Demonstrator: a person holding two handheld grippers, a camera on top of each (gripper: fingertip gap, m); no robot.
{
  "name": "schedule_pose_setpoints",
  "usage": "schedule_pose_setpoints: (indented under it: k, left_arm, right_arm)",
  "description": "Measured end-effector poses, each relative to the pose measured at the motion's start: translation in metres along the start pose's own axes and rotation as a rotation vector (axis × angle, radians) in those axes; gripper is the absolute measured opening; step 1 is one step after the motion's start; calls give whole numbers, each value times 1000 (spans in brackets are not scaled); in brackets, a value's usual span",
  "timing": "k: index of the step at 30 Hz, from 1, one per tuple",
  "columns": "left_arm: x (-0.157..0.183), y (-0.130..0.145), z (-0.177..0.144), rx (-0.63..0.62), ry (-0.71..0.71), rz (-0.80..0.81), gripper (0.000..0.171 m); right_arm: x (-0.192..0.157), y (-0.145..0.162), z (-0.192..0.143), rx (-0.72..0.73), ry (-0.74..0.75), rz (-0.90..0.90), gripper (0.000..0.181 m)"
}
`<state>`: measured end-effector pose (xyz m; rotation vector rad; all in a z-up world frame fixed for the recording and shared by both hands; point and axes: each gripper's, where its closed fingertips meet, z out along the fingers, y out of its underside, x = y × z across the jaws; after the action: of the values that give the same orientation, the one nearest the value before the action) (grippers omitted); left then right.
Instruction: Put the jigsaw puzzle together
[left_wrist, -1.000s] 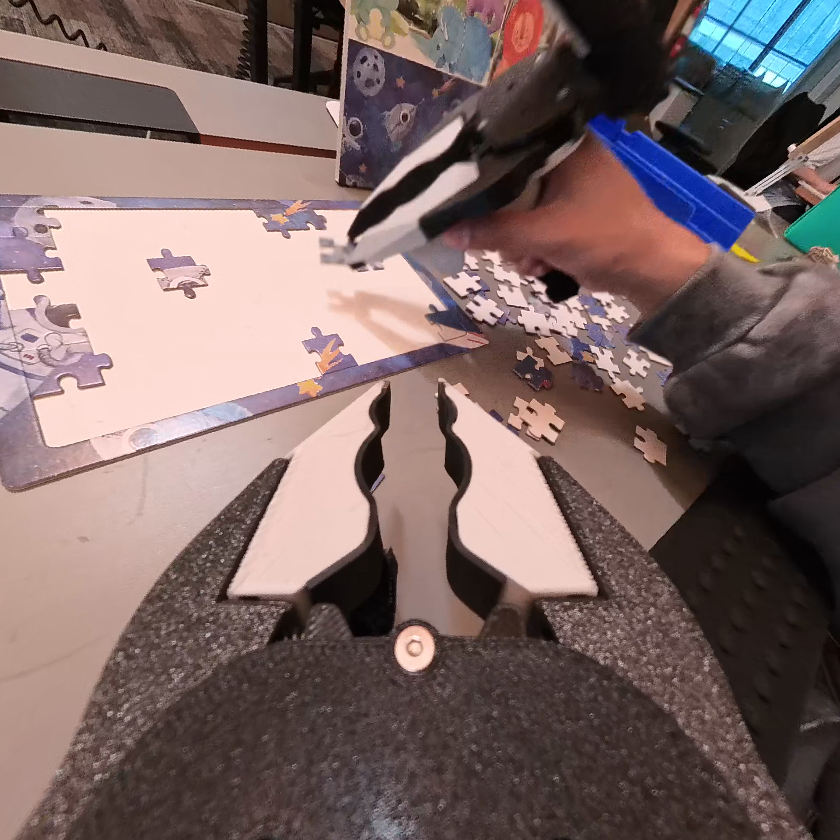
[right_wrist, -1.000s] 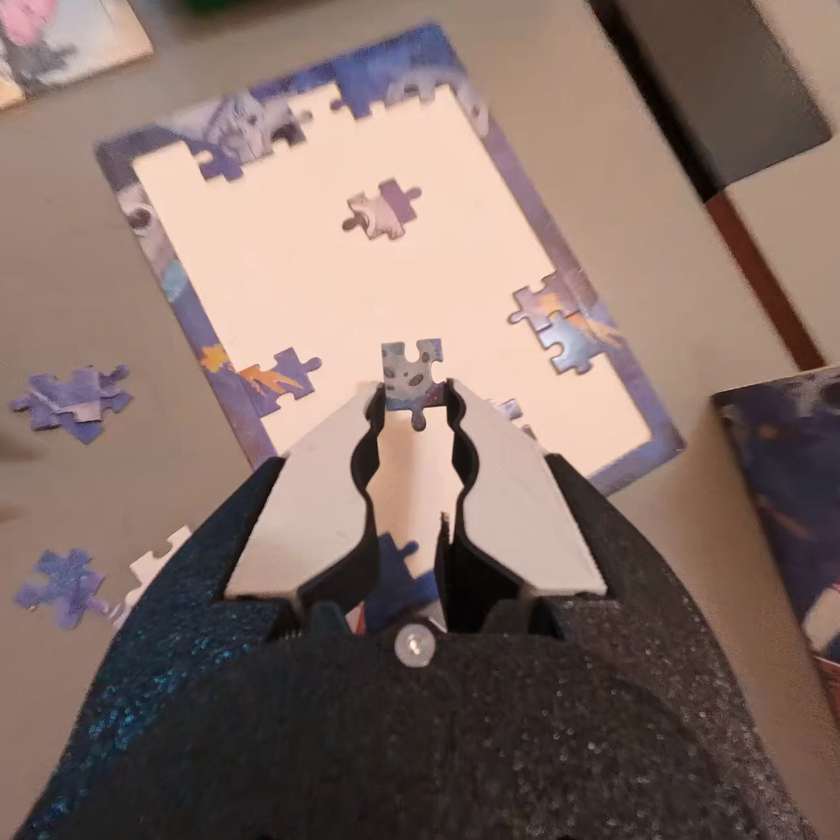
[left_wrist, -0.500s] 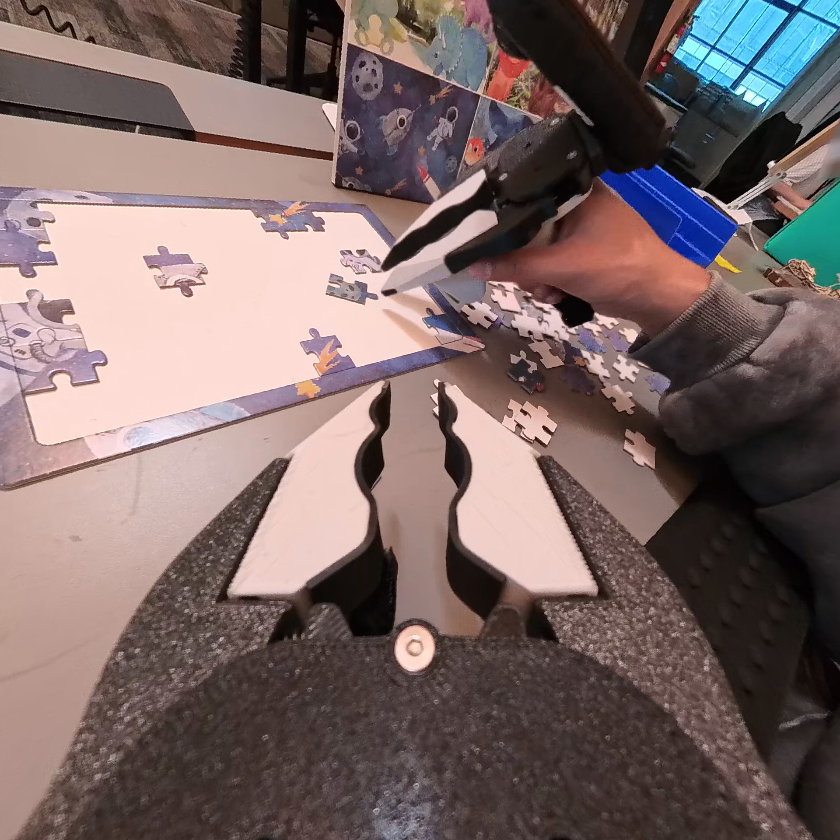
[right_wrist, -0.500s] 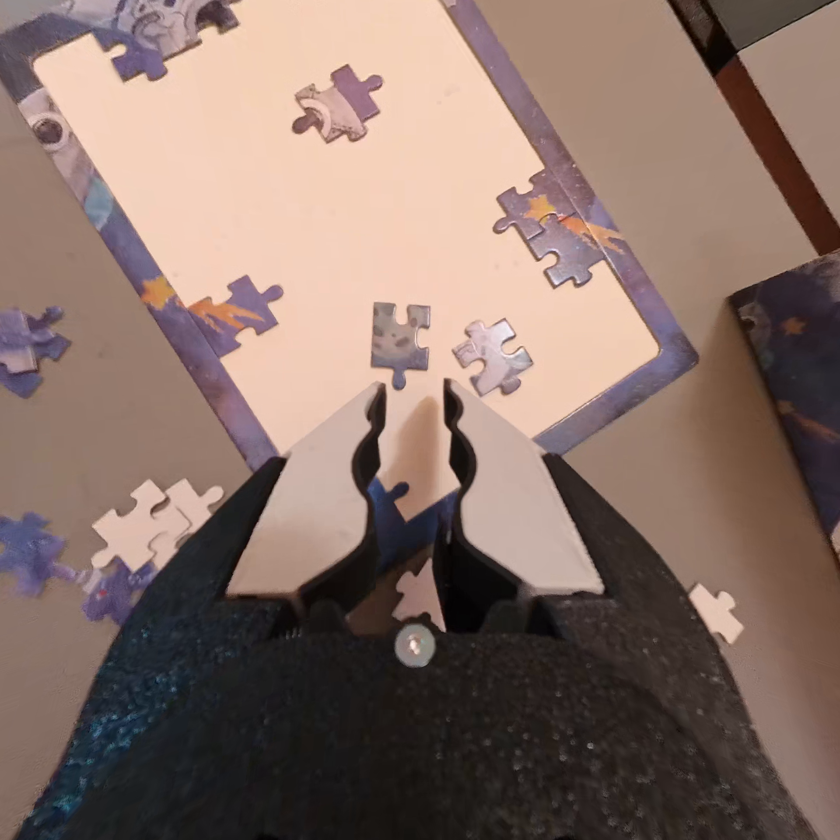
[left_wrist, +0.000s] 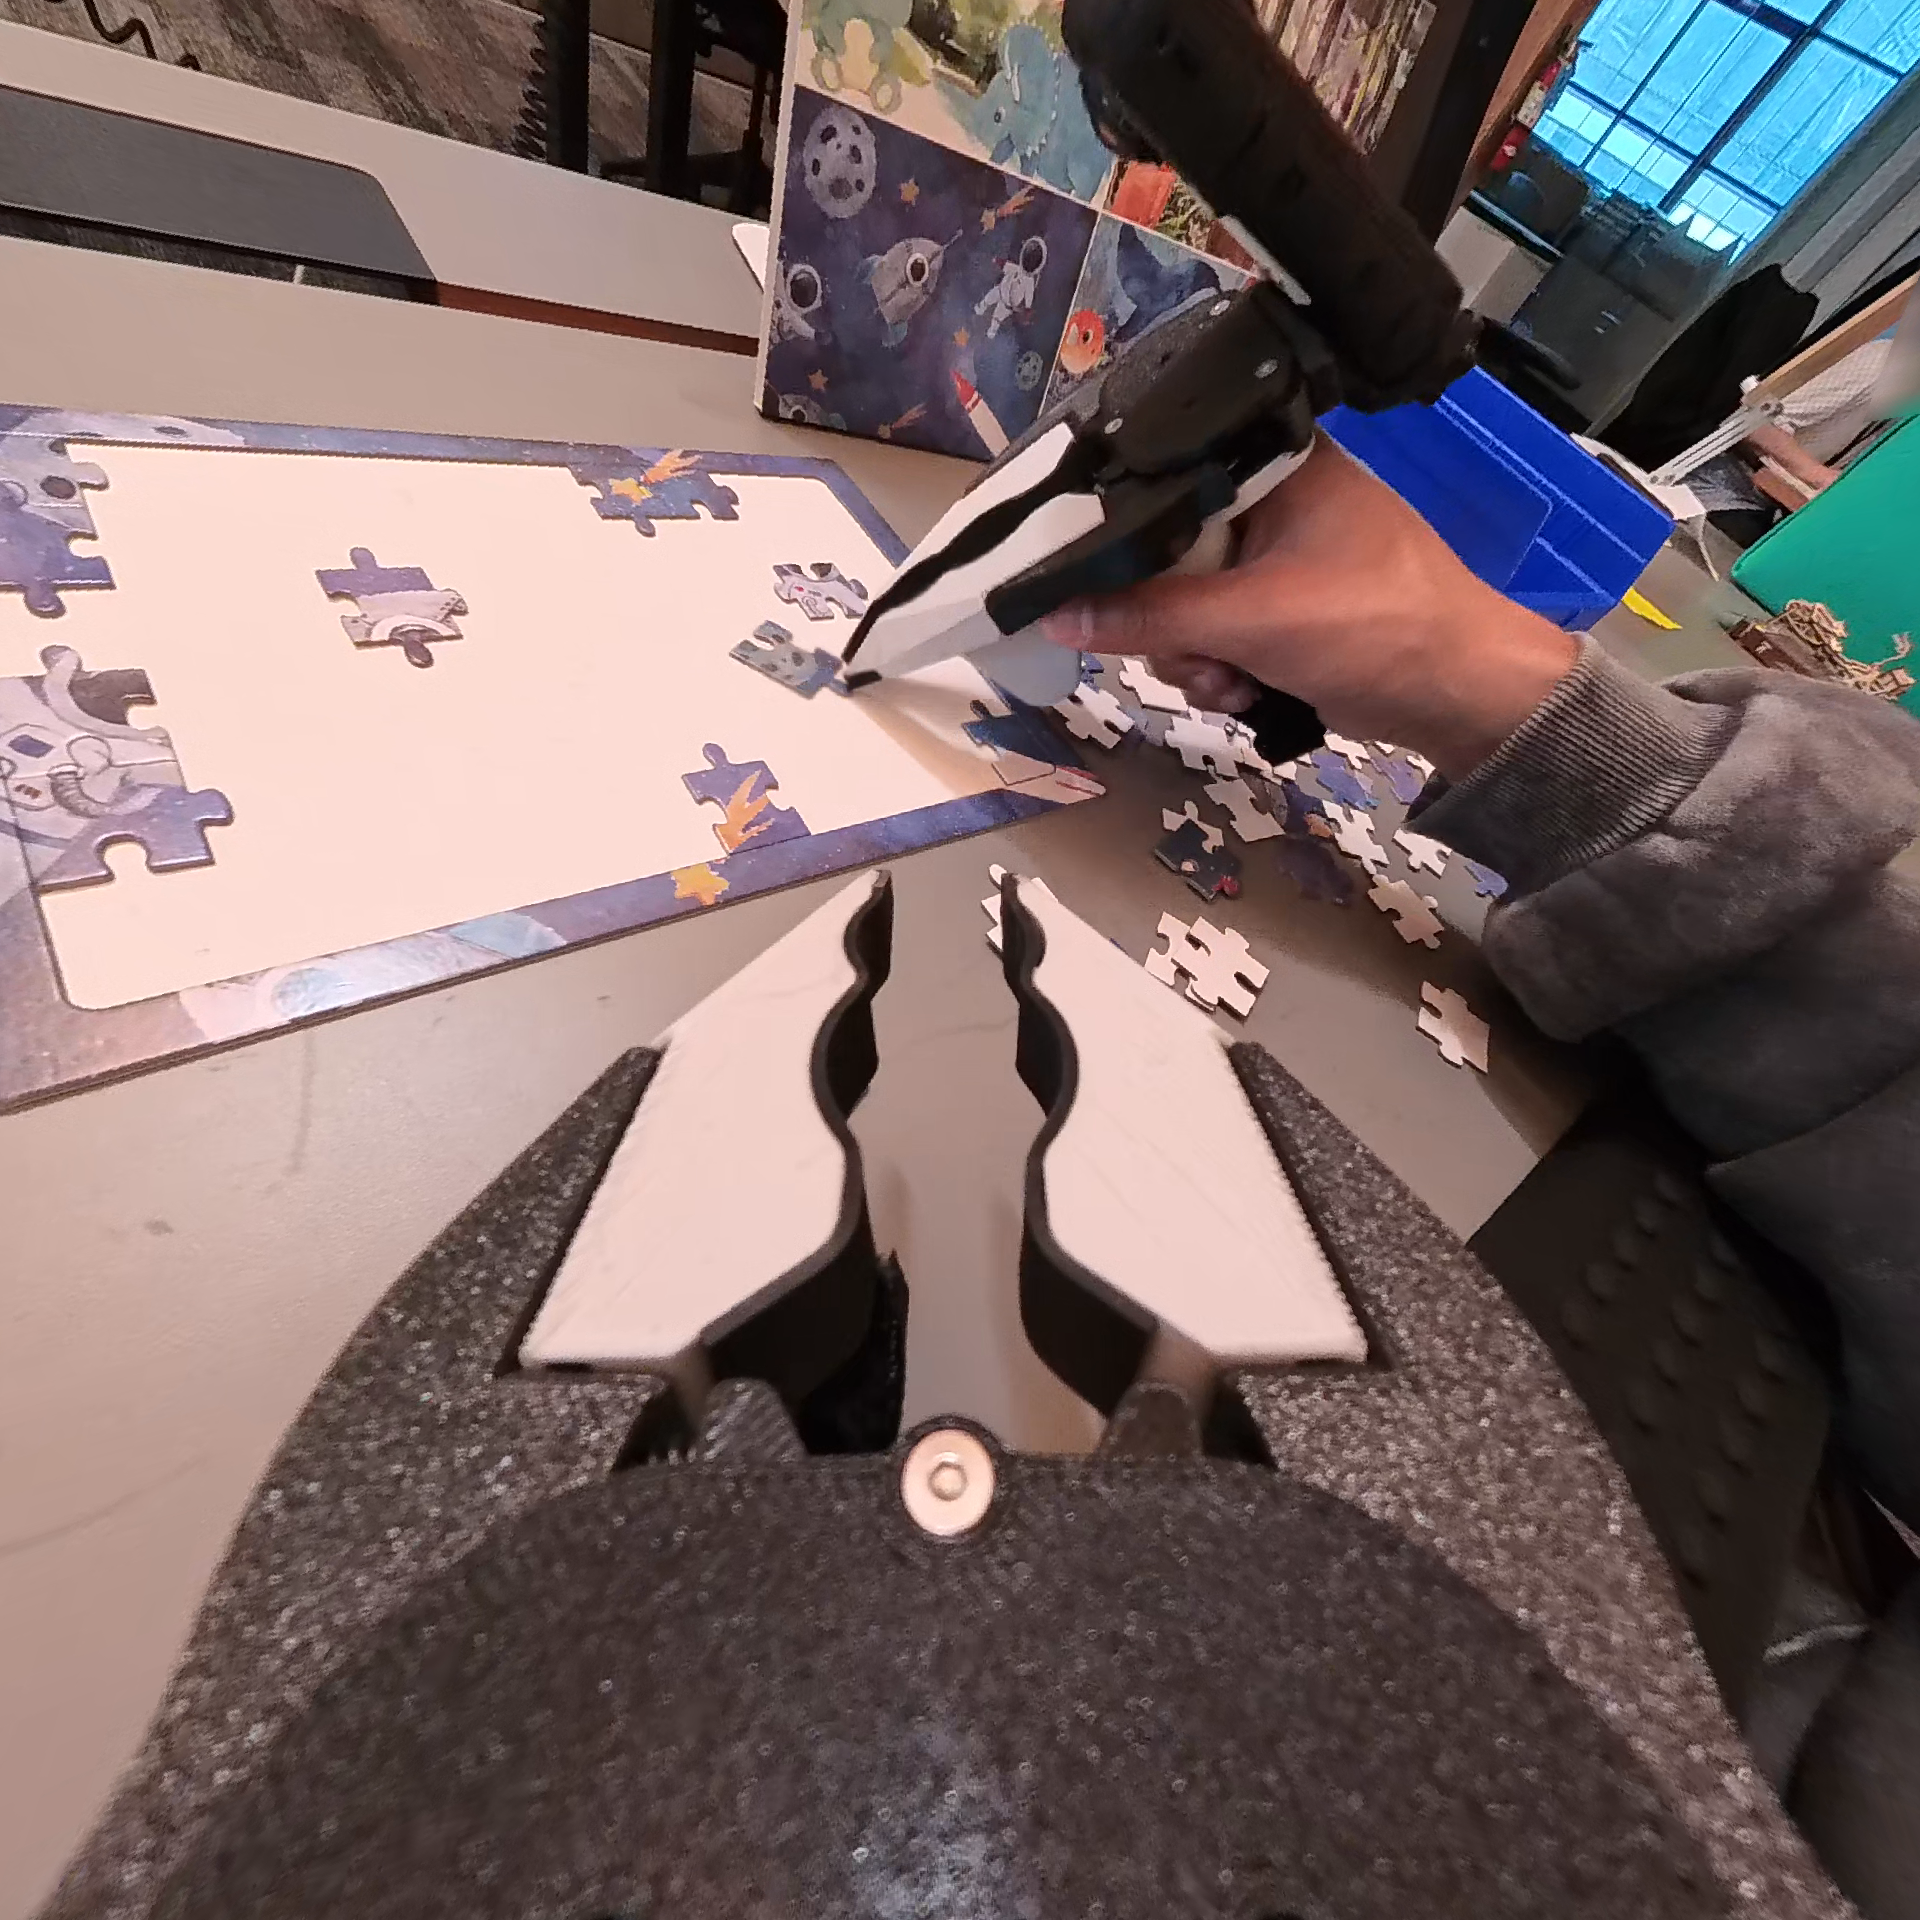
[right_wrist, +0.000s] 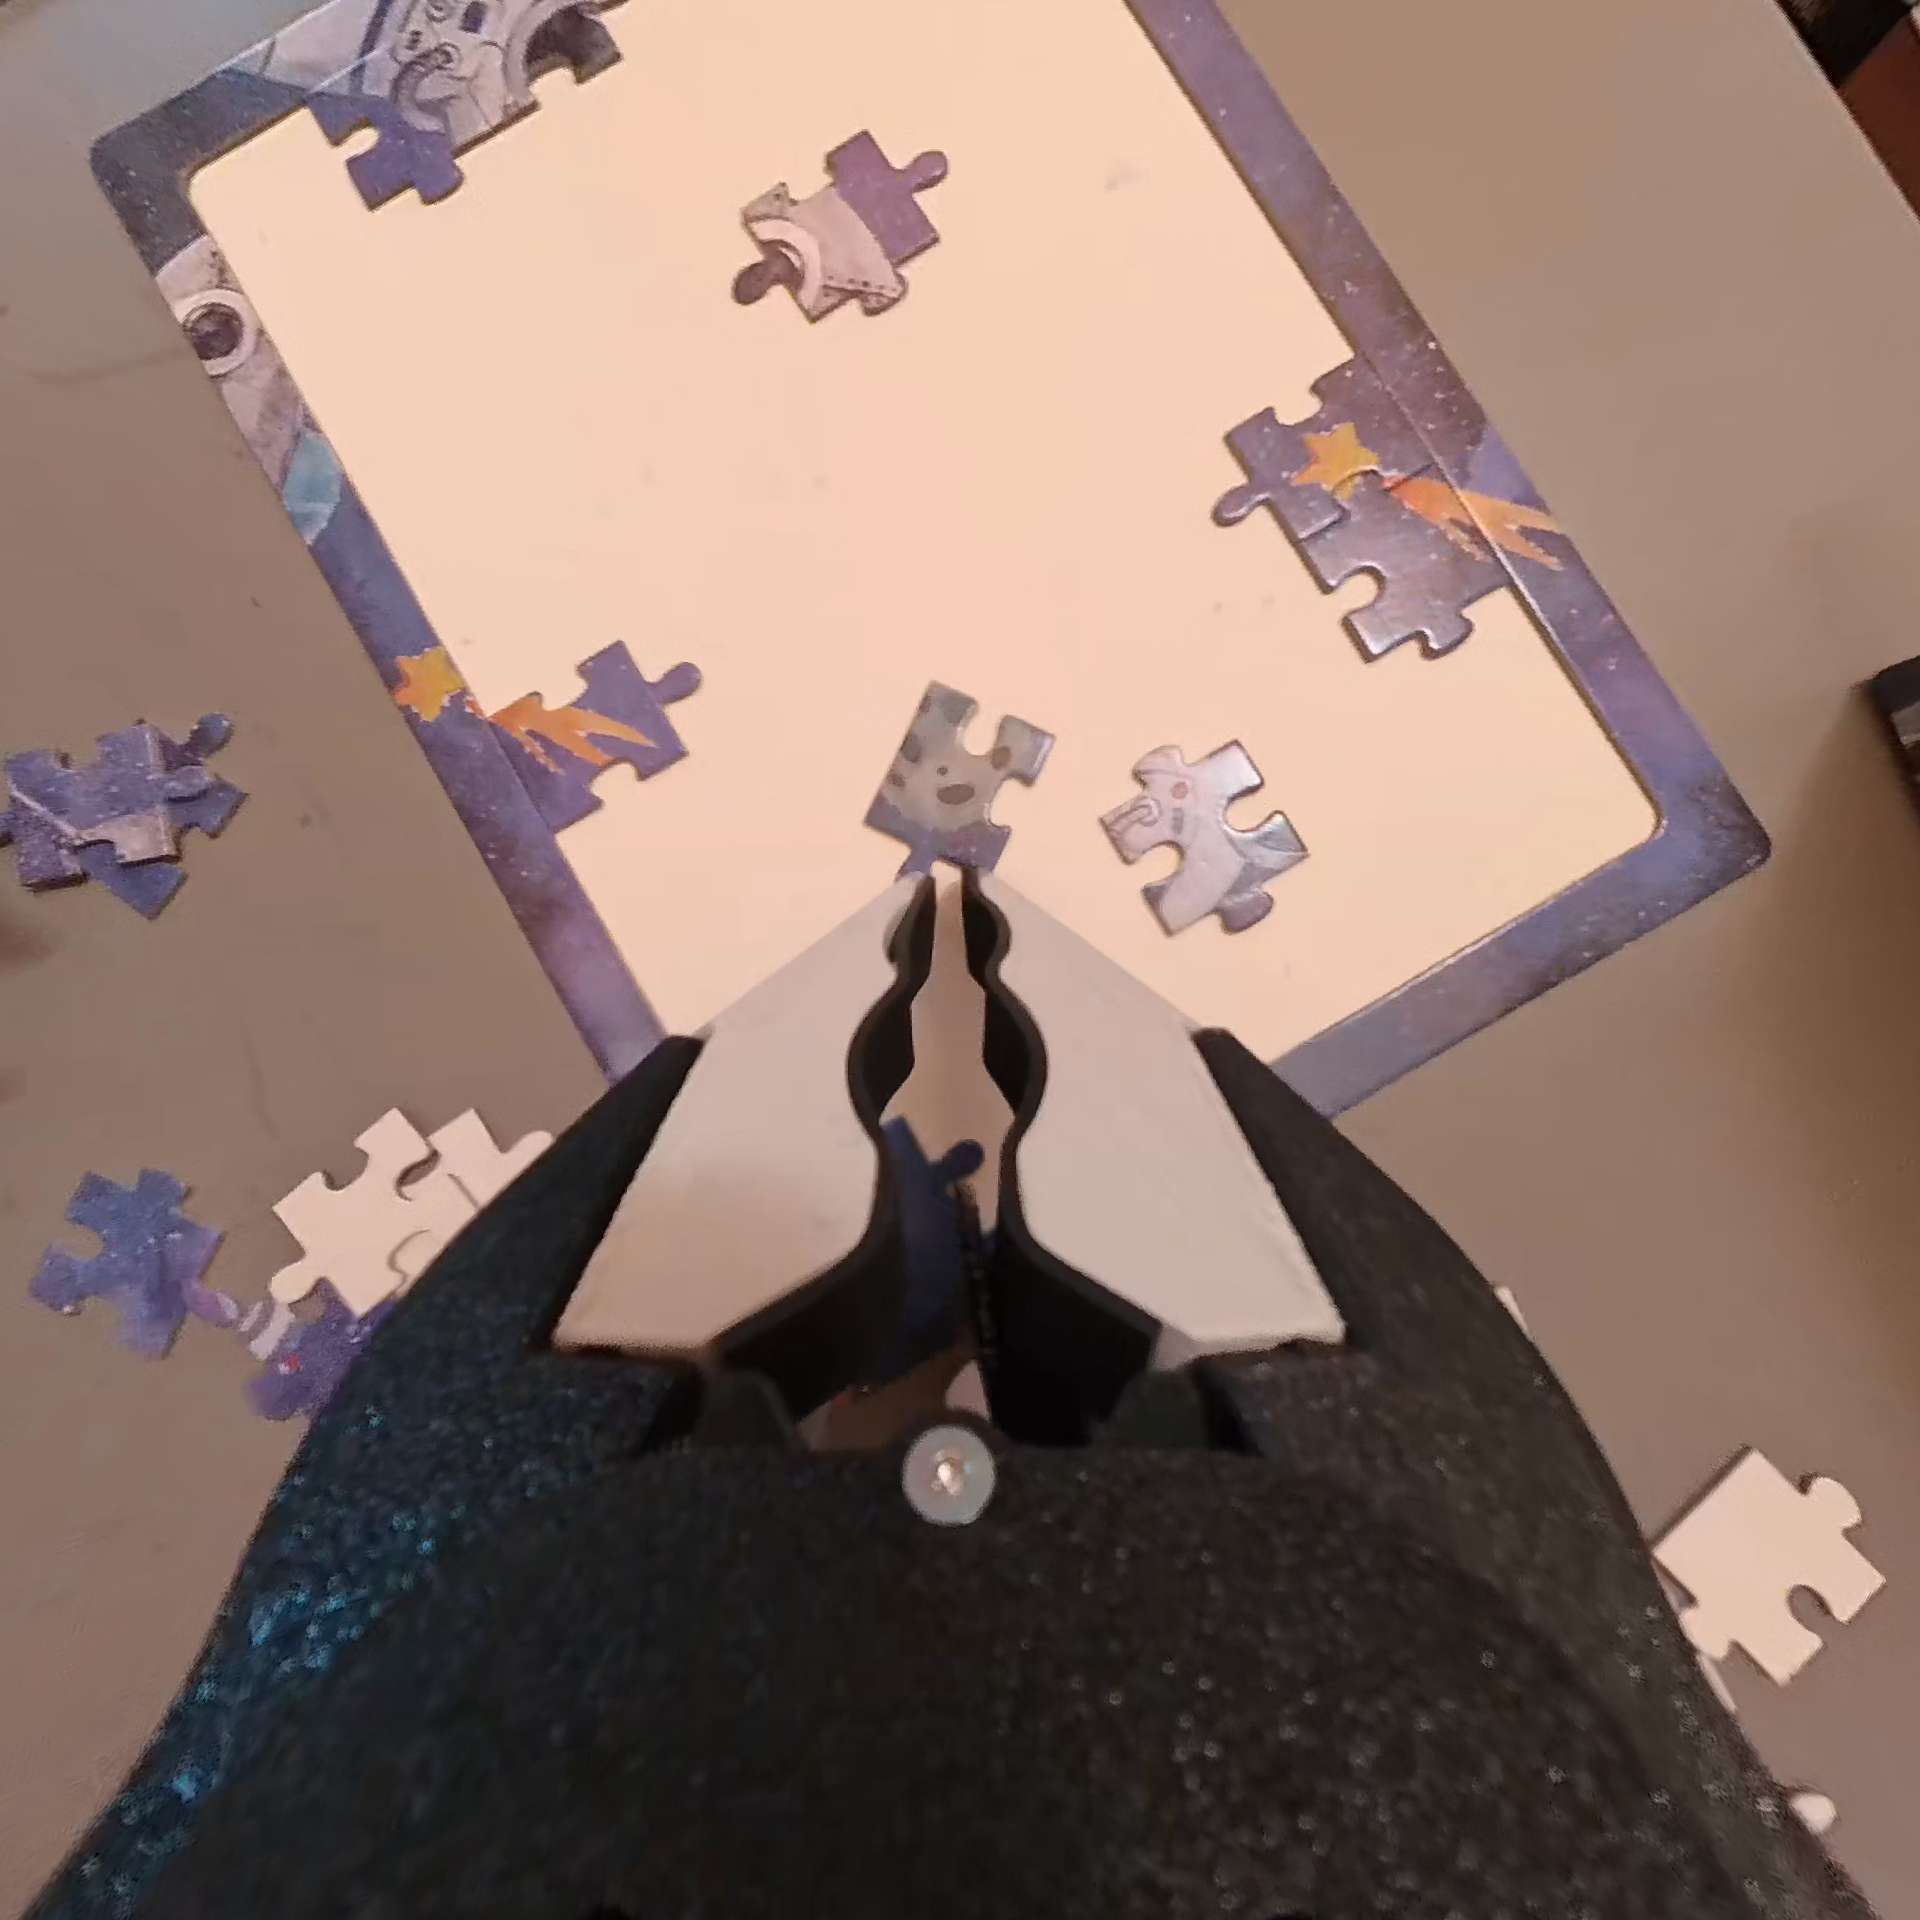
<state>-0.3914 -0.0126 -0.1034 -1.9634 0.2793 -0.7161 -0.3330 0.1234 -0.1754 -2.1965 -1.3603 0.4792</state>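
Right hand-held gripper (right_wrist: 948, 878) hides piece (right_wrist: 961, 784) tab

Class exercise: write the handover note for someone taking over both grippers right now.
Left gripper: jaws open, empty, over the table near the puzzle tray.
Right gripper: jaws nearly shut, tips at the moon-patterned piece lying loose in the tray; grip unclear.
Done: a few edge pieces and the astronaut corner.
Left: most of the tray; loose pieces lie beside it.
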Motion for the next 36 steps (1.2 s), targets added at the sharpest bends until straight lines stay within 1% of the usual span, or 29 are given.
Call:
schedule_pose_setpoints:
  k: [6, 8, 10, 14, 21, 30, 32, 34, 36]
  left_arm:
    - [-1, 0, 0, -3, 4, -9, 20]
    - [-1, 0, 0, -3, 5, -11, 20]
    - [-1, 0, 0, 0, 7, -14, 20]
    - [-1, 0, 0, -1, 11, -20, 20]
    - [-1, 0, 0, -3, 12, -26, 20]
    - [-1, 1, 1, -8, 12, -26, 20]
    - [-1, 1, 1, -8, 12, -26, 20]
    - [-1, 1, 1, -6, 13, -26, 20]
    - [-1, 1, 1, -6, 13, -27, 20]
  right_arm:
    - [-16, -7, 1, 13, -41, -24, 6]
    - [-10, -8, -1, 15, -19, -40, 6]
    - [-2, -8, -5, 29, -8, -17, 7]
    - [1, 0, -2, 7, -48, 42, 4]
    - [-11, -4, 4, -6, -29, -18, 3]
    - [-28, -13, 8, 2, -63, -53, 5]
    - [-23, -13, 4, 5, -37, -76, 5]
    - [-8, -13, -4, 21, 12, -95, 5]
    - [2, -10, -9, 32, 23, -127, 12]
